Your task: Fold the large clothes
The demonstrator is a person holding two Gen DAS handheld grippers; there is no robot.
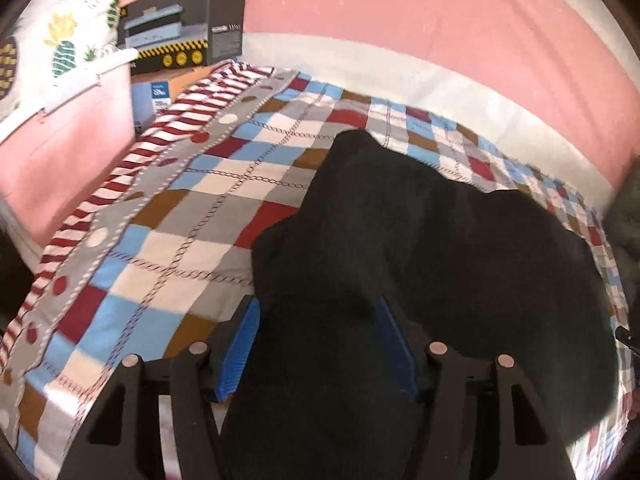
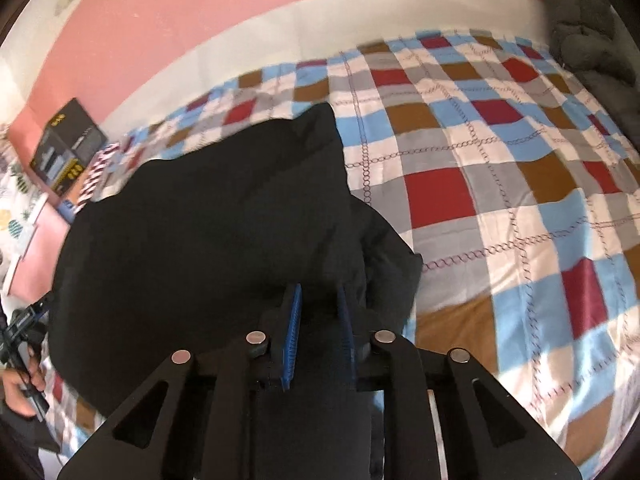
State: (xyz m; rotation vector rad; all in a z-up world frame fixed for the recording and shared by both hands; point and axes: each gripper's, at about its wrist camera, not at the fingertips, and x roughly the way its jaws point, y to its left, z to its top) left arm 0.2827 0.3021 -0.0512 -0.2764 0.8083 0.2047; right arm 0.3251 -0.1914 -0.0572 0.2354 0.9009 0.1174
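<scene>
Black garment (image 2: 208, 216) on checked bedspread (image 2: 500, 184)

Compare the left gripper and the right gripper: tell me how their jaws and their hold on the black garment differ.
The left gripper has its jaws set wide, with a thick bunch of the black garment between them; the right gripper has jaws nearly together, pinching a thin fold of it. Both have blue pads, angle downward, and sit over the checked bedcover.

I can't read a single word here. The dark box (image 1: 182, 24) by my bed's head carries print, yellow-black hazard stripes and three gold seals, all too blurred. The blue-and-white label on the carton (image 1: 154, 98) beneath it is illegible too.
</scene>
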